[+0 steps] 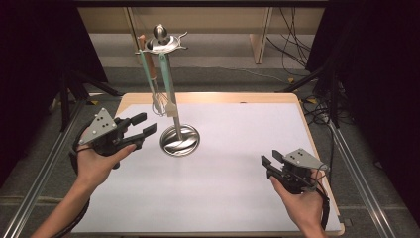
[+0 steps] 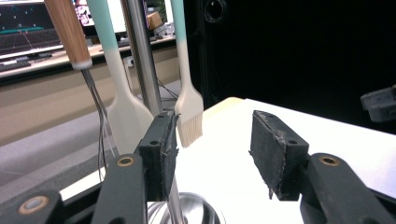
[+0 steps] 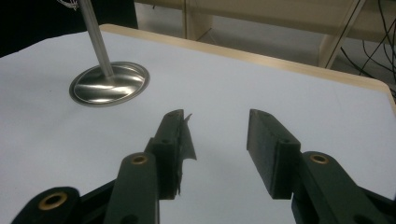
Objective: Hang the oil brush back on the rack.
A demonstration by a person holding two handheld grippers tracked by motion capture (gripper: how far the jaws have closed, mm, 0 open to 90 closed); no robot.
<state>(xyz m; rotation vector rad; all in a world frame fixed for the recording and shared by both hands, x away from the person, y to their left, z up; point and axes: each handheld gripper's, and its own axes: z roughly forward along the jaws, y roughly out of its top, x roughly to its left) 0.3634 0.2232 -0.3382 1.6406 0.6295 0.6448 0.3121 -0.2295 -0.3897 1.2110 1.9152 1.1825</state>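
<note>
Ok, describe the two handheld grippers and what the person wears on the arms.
The left gripper and the right gripper are black, each with two flat rectangular jaws faced with worn, fraying pads and brass-coloured pivot pins. Each carries a grey three-cornered plate dotted with small holes, and a black cable trails by the wrist. The forearms are bare, with no sleeves showing.

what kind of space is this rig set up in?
Probably a lab or recording workspace, not a kitchen. The white-topped table sits inside a metal rail frame with black curtains at the sides, loose cables trail on the floor, and a monitor glows on a desk behind the utensil stand.
</note>
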